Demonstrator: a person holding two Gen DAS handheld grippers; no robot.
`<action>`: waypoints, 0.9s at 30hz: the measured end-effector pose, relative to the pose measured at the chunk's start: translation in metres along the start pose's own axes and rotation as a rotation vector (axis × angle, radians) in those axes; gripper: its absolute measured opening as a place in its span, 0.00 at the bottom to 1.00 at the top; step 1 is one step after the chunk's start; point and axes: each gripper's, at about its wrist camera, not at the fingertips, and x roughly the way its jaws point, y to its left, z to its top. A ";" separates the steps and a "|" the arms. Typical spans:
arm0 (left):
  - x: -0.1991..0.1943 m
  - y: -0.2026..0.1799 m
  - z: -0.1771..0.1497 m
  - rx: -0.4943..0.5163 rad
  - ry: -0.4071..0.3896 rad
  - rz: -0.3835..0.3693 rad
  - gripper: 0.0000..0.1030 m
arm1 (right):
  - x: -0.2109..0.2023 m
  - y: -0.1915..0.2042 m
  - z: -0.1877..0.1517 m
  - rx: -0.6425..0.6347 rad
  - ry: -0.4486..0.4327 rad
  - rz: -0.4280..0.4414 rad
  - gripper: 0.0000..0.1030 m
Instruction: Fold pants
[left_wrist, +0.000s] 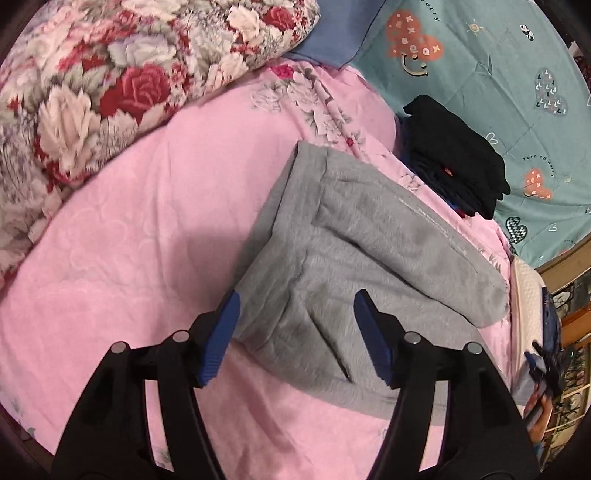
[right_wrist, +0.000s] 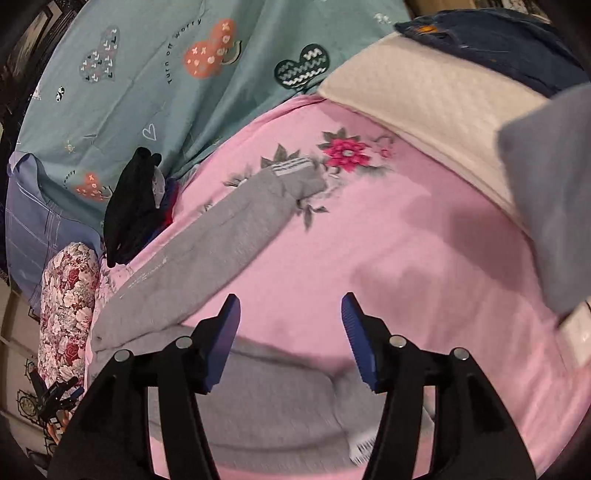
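Note:
Grey sweatpants (left_wrist: 343, 266) lie on the pink bedsheet (left_wrist: 147, 240). In the left wrist view they form a folded block with a leg running off to the right. My left gripper (left_wrist: 295, 332) is open, its blue pads either side of the near edge of the pants, holding nothing. In the right wrist view one leg (right_wrist: 207, 254) stretches away to its striped cuff (right_wrist: 291, 168), and another part of the pants (right_wrist: 273, 398) lies beneath the fingers. My right gripper (right_wrist: 290, 338) is open and empty above the pink sheet (right_wrist: 369, 240).
A floral quilt (left_wrist: 110, 85) lies at the far left. A stack of dark folded clothes (left_wrist: 454, 158) sits beside the pants on a teal sheet (left_wrist: 498, 74). A cream blanket (right_wrist: 424, 107), dark denim (right_wrist: 498, 48) and a grey fabric piece (right_wrist: 554, 192) lie at the right.

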 end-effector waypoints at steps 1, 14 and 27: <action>-0.003 -0.002 0.002 0.003 -0.011 0.013 0.70 | 0.017 0.001 0.012 0.001 0.001 0.001 0.56; 0.019 -0.032 0.061 0.058 -0.035 0.135 0.76 | 0.146 -0.002 0.073 0.098 0.084 0.050 0.11; 0.122 -0.031 0.138 0.060 0.168 -0.014 0.83 | 0.118 0.012 0.084 0.012 0.013 -0.183 0.38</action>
